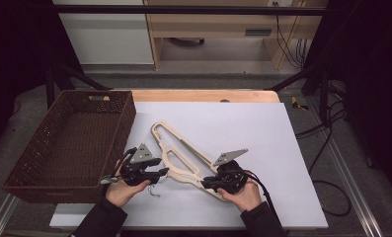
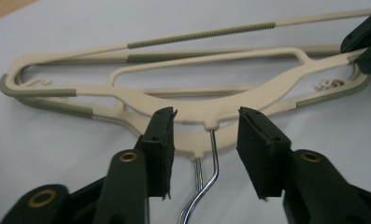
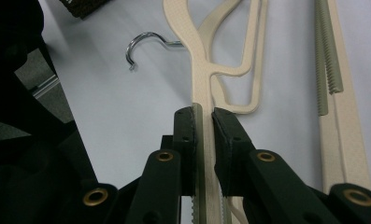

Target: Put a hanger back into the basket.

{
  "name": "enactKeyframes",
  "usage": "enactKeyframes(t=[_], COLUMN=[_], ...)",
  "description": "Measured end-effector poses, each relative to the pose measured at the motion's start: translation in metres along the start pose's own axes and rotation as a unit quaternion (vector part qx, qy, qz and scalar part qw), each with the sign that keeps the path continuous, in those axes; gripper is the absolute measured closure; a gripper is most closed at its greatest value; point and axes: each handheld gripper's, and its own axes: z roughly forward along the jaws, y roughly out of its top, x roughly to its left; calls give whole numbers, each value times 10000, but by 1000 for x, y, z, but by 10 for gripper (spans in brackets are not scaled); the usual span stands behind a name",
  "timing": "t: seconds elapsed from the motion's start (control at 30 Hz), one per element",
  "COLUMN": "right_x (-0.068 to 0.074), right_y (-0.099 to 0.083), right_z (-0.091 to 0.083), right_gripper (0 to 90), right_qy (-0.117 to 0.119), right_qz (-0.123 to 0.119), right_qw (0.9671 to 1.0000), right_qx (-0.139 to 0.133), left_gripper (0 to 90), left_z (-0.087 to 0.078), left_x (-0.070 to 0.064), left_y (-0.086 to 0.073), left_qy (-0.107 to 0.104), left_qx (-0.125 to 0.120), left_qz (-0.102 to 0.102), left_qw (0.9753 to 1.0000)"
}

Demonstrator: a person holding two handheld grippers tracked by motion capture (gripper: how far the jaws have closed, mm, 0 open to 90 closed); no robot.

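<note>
Right gripper (image 3: 203, 116): jaws clamped on one arm of a cream hanger (image 3: 199, 70), at its ribbed end.
Left gripper (image 2: 206, 135): jaws spread, straddling the hanger necks where the chrome hooks (image 2: 206, 182) enter; nothing gripped.
Hangers (image 1: 178, 153): apparently two stacked, lying flat on the white board (image 1: 243, 123), between the two grippers.
Basket (image 1: 20, 173): brown, woven, just left of the board; nothing visible inside.
Progress: judged early; one end is secured, the neck is not yet gripped. Lifting and moving the hangers, likely into the basket, remains.
</note>
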Motion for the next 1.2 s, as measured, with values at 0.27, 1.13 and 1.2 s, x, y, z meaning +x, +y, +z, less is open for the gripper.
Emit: enactKeyframes(t=[0.27,1.13,1.2], right_x=[0,2,2], right_y=[0,-1,-1], right_z=[1,5,7], right_gripper=[801,797,795], right_qy=[-6,8,15], right_qz=[-48,-115,-131], right_qw=[10000,9996,9995], right_qx=[12,257,286], left_gripper=[685,847,851], left_z=[8,12,12], left_x=[1,-3,-5], left_y=[-1,-5,-4], left_qy=[-16,-254,-200], left_qx=[298,849,887], left_qz=[48,259,326], left_qw=[9995,9957,9953])
